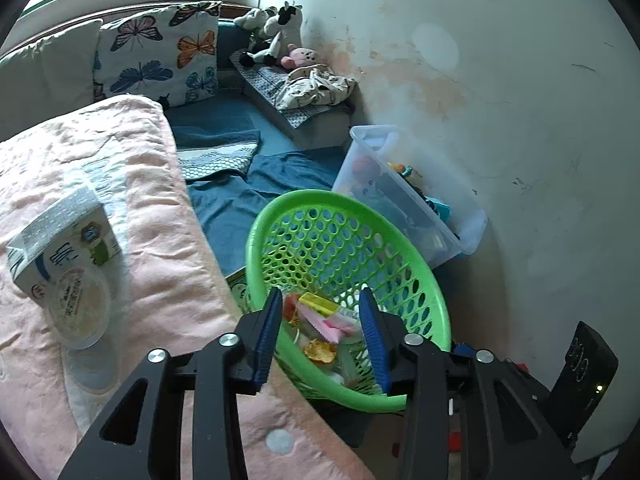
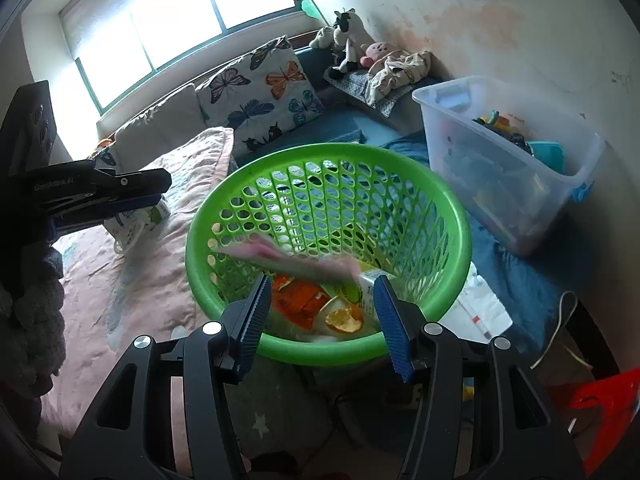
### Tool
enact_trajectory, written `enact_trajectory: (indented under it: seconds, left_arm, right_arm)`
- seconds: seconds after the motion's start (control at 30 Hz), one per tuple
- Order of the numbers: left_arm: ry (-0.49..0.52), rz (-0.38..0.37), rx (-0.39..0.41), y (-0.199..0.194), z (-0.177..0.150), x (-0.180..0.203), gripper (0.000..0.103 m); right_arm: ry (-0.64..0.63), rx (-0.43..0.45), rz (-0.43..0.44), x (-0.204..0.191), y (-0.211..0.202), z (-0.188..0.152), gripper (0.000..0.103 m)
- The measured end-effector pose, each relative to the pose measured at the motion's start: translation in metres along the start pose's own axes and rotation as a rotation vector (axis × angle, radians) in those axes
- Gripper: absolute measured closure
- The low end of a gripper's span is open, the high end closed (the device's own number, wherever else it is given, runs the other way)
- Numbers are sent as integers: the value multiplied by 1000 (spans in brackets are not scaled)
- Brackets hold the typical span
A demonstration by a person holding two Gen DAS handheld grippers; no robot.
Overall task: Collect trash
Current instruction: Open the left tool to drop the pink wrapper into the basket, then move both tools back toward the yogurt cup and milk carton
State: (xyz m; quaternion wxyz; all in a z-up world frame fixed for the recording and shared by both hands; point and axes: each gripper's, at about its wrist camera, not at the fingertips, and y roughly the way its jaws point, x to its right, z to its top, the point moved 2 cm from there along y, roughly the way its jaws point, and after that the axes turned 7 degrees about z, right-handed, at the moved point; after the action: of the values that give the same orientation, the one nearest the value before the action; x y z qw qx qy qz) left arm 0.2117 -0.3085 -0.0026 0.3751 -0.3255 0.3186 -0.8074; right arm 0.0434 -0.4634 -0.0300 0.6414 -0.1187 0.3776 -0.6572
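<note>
A green mesh basket (image 1: 344, 200) (image 2: 320, 152) stands beside the bed and holds trash: a pink wrapper (image 1: 332, 324), a yellow wrapper (image 1: 318, 304), an orange wrapper (image 2: 300, 298) and orange peel (image 2: 346, 320). My left gripper (image 1: 320, 300) hangs open over the basket's inside with nothing between its pads. In the right wrist view the pink wrapper (image 2: 288, 258) is a blurred streak across the basket. My right gripper (image 2: 323, 292) is open above the near rim, and nothing is held. On the pink blanket (image 1: 140, 180) lie a milk carton (image 1: 60, 248) and a clear plastic cup (image 1: 80, 312).
A clear storage bin (image 2: 500, 152) of toys stands against the wall, to the right of the basket. Butterfly cushions (image 1: 160, 52) and plush toys (image 1: 280, 28) are at the back. A white packet (image 2: 480, 304), a cord (image 2: 560, 320) and something red (image 2: 600, 400) lie at the lower right.
</note>
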Motion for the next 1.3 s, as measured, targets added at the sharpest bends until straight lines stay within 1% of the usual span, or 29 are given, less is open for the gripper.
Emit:
enact_trajectory:
  seconds: [0.1,0.23,0.33,0.43,0.47,0.57,0.6,0.77,1.0,1.13,1.2,1.3]
  left_arm:
    - [-5,17,4,-4,-3,-7,60]
    - [1,67,35,-17,-8,-22,55]
    - [-10,100,48,-28,-11,-38,44]
    - [-27,125,64,-38,-14,-54,40]
    - [-36,136,69,-42,-15,-61,32]
    - [-54,166,96,-54,-16,-78,26]
    - [-64,177,104,-59,-16,-85,21]
    - [-98,225,139,-78,-18,-112,9]
    - [-156,276,161,-96,-23,-147,8]
    - [-173,292,158,-103,-28,-161,8]
    - [-181,306,157,-107,-30,-170,8]
    - [-197,314,158,-111,-32,-180,8]
  right_arm:
    - [-13,-1,8,-6,-1,-1,49]
    - [-33,-3,23,-17,0,-2,44]
    - [-53,-13,42,-29,5,-2,44]
    - [-77,-22,63,-43,10,-2,41]
    - [-87,-26,72,-48,11,-1,41]
    - [-118,-39,98,-65,18,-1,40]
    - [-128,-43,104,-70,20,-1,39]
    - [-183,-71,147,-100,33,-2,37]
    - [-264,-109,200,-140,54,-3,34]
    - [-295,-127,228,-161,68,2,32]
    - [-310,-132,236,-169,75,5,26]
    - [-338,-144,255,-184,87,11,21]
